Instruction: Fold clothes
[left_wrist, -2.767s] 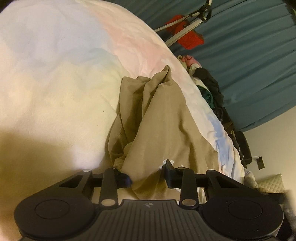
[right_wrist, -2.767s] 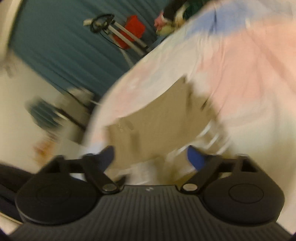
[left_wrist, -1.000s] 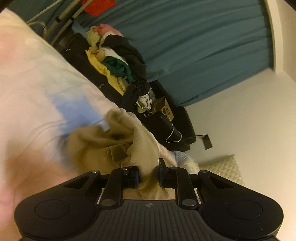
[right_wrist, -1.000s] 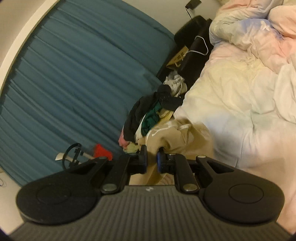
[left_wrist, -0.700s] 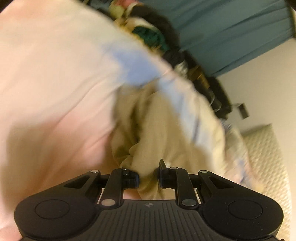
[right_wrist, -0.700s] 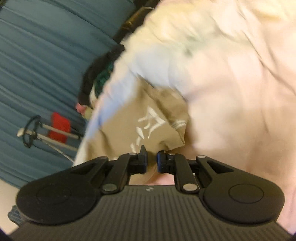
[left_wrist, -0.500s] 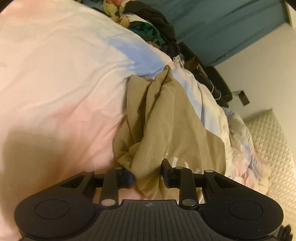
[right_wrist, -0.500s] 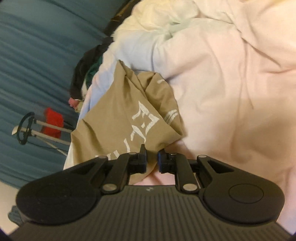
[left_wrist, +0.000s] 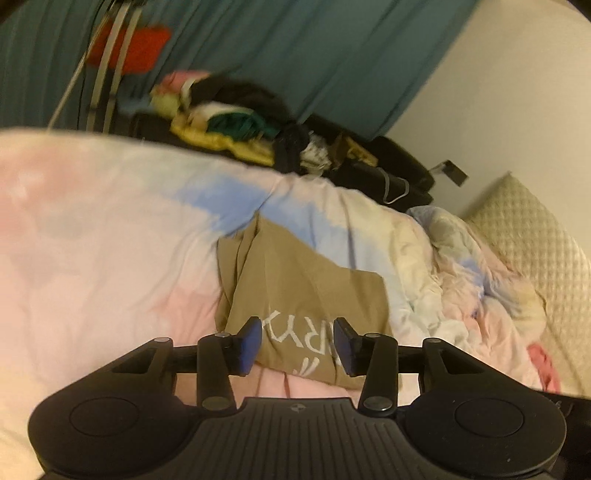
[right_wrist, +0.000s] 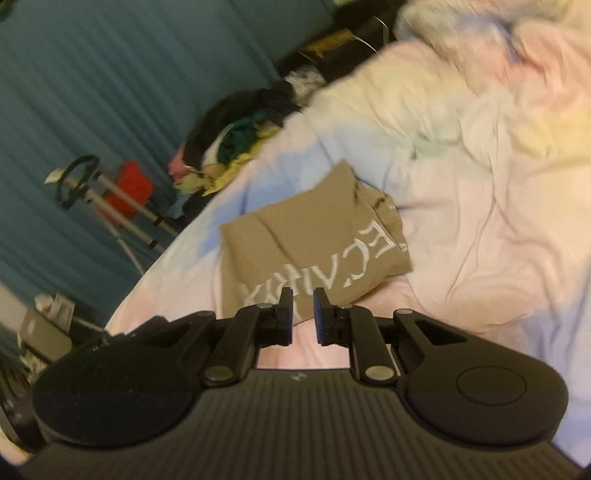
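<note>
A tan shirt (left_wrist: 295, 280) with white lettering lies folded in a rough rectangle on the pastel duvet (left_wrist: 92, 240). My left gripper (left_wrist: 297, 328) hovers at its near edge. Its jaws are opening, and the blue pads stand apart with no cloth pinched between them. In the right wrist view the same shirt (right_wrist: 314, 236) lies lettering up just beyond my right gripper (right_wrist: 303, 299). That gripper's jaws are nearly together, leaving a narrow gap. Only pink duvet (right_wrist: 480, 203) shows through it, and nothing is held.
A heap of mixed clothes (left_wrist: 236, 122) sits on dark luggage past the bed's far edge, before a teal curtain (left_wrist: 295, 44). A metal stand with a red item (right_wrist: 129, 188) is to the left. Crumpled bedding (left_wrist: 461, 266) and a quilted headboard (left_wrist: 535, 240) lie to the right.
Both grippers held bunched shirt cloth a second ago and have let it go and drawn back. The left jaws have spread. The shirt now lies flatter, lettering showing.
</note>
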